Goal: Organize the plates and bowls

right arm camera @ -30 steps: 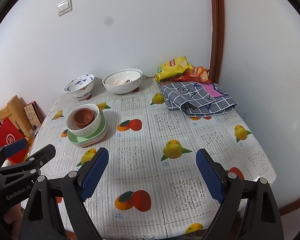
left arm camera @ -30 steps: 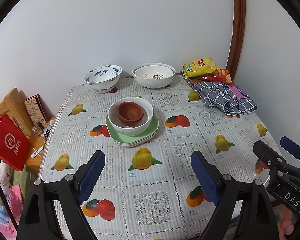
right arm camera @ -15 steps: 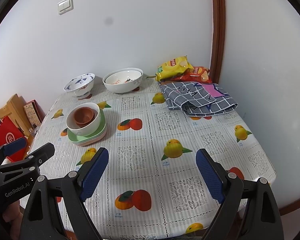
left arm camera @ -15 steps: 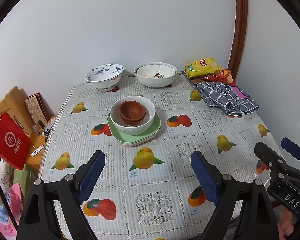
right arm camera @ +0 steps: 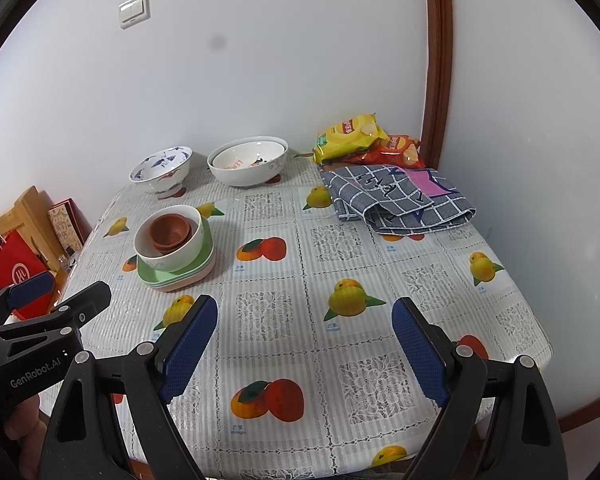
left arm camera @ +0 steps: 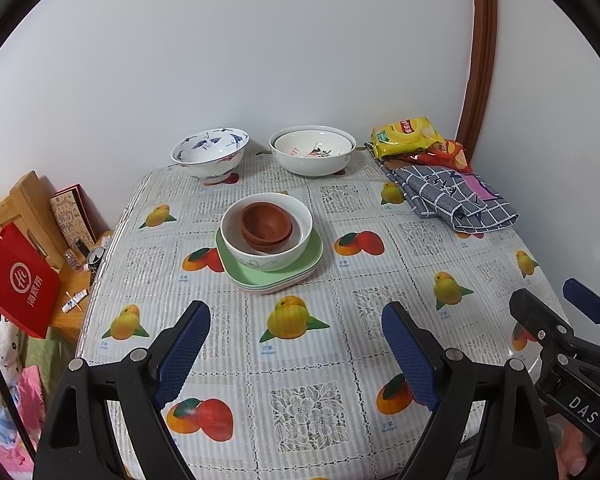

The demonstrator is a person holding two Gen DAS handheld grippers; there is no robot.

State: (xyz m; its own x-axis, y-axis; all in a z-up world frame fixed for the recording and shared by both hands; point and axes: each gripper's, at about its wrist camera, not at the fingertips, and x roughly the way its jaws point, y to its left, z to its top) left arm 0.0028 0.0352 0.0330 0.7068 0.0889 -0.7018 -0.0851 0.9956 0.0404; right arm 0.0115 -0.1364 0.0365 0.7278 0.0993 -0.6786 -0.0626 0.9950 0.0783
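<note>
no movement; both claws (left arm camera: 296, 352) wide

Table cover (left arm camera: 308, 344): glossy plastic with a lace-look weave and printed fruit.
Bowls, far blue-patterned bowl (left arm camera: 210, 154) and white bowl (left arm camera: 313, 151): glazed, shiny ceramic.
Small brown bowls (left arm camera: 266, 224): matt, clay-like.
Green plates (left arm camera: 314, 258): smooth, satin plastic.
Checked cloth (left arm camera: 452, 200): soft woven fabric.
Snack bags (left arm camera: 406, 136): glossy foil.
Gripper pads (left arm camera: 182, 354): textured blue rubber on matt black plastic.

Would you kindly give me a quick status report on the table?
Both grippers, left and right, open, empty. Brown bowls nested in white bowl on green plates. Nothing blocking.
</note>
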